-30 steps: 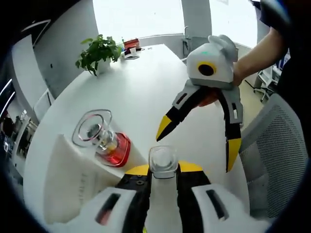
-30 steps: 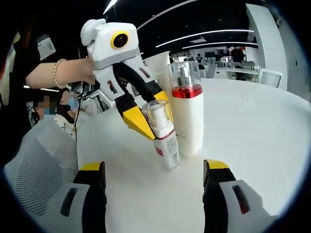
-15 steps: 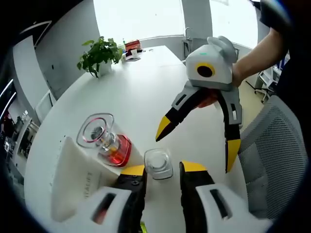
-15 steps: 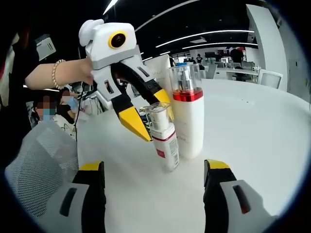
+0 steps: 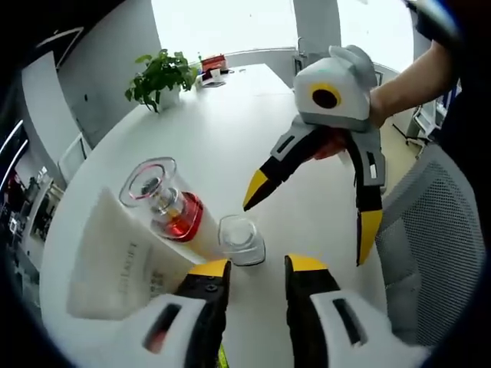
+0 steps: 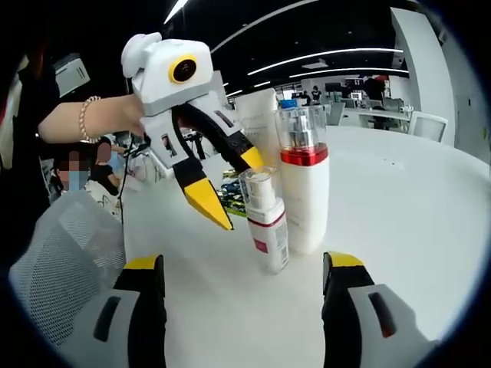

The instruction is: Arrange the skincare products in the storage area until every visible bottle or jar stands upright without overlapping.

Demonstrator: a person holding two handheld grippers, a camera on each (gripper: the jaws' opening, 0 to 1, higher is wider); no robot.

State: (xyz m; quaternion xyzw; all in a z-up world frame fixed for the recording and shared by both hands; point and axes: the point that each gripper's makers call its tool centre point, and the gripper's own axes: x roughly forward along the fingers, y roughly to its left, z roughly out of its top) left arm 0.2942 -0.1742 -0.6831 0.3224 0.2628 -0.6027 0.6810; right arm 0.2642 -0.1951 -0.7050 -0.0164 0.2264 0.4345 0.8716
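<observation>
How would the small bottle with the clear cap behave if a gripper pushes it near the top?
The small bottle is tall and narrow, so it would probably tip rather than slide. It stands close beside the pump bottle, which might catch it or get knocked too. Its smooth cap looks slippery.

Both grippers open, holding nothing.
Left gripper (image 6: 222,192) hangs at 10 o'clock in the right gripper view, jaws spread and pointing down toward 5 o'clock, held by a hand (image 6: 134,115) with a beaded wrist. Right gripper (image 5: 311,211) sits at 1 o'clock in the left gripper view, jaws wide and angled down, gripped by a hand (image 5: 380,103) entering from 2 o'clock.
</observation>
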